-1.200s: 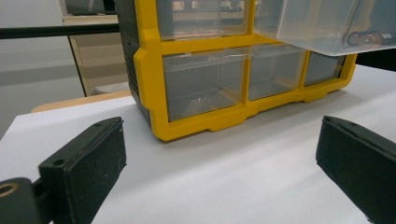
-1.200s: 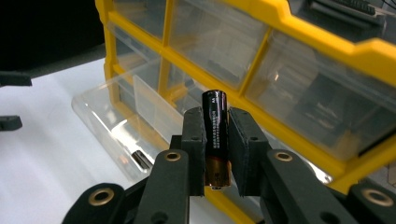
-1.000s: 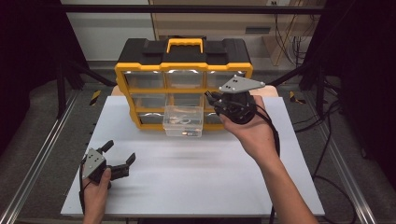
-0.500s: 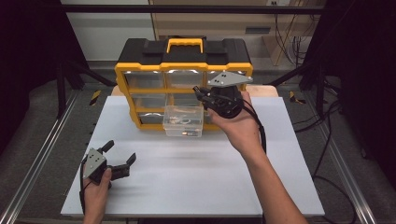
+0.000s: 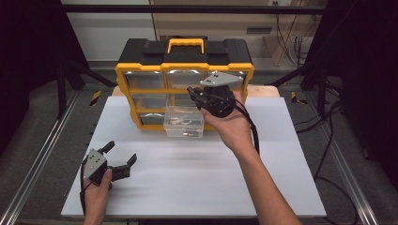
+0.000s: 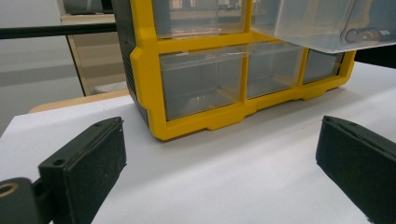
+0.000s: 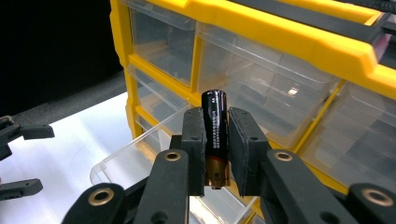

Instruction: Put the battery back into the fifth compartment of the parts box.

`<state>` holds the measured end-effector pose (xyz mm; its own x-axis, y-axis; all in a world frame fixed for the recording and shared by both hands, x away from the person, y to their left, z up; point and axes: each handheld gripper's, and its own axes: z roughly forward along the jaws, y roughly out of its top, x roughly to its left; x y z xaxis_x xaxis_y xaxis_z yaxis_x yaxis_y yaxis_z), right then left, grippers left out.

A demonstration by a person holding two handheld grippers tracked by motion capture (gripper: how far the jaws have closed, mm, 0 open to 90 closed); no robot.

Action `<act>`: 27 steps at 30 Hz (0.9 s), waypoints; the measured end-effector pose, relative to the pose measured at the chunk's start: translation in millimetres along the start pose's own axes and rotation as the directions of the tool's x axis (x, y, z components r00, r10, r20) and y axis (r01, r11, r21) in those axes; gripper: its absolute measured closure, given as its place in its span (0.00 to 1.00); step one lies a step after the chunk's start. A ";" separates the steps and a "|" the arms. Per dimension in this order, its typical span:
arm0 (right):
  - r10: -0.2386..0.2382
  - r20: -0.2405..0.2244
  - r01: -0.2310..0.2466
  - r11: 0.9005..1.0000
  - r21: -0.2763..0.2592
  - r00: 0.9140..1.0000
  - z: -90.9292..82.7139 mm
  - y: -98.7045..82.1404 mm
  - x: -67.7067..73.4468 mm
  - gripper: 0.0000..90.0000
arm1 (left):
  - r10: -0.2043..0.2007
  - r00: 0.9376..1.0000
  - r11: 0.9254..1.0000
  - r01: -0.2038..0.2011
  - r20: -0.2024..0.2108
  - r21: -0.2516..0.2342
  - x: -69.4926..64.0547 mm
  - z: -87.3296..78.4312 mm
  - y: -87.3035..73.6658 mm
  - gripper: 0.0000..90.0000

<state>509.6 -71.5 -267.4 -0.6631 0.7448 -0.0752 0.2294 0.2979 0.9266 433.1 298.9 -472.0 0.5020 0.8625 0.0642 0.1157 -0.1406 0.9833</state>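
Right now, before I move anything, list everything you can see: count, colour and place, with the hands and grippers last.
Yellow-and-black plastic drawer organiser: one, far centre of the board, clear drawers in its front.
Clear plastic drawer: one, pulled out of the organiser's lower middle, small items inside, too small to tell.
Black cylindrical battery: one, upright between the right gripper's jaws.
White board: one, covering the table top.
Black cables: several, on the floor at right.
Right hand: one, holding the right gripper above the pulled-out drawer, shut on the battery.
Left hand: one, near left of the board, holding the left gripper, jaws open, holding nothing.
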 end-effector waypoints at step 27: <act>-0.037 -0.059 0.043 0.993 0.112 0.998 26.3 -12.7 18.3 0.77 | 0.012 1.000 1.000 -0.012 0.013 0.006 -3.6 3.0 0.8 0.02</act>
<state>513.3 -45.9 -290.3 -0.7117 0.6971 -0.0874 0.2793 0.3949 0.8752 433.9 294.2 -471.9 0.5145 0.8543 0.0736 0.1146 -0.1536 0.9815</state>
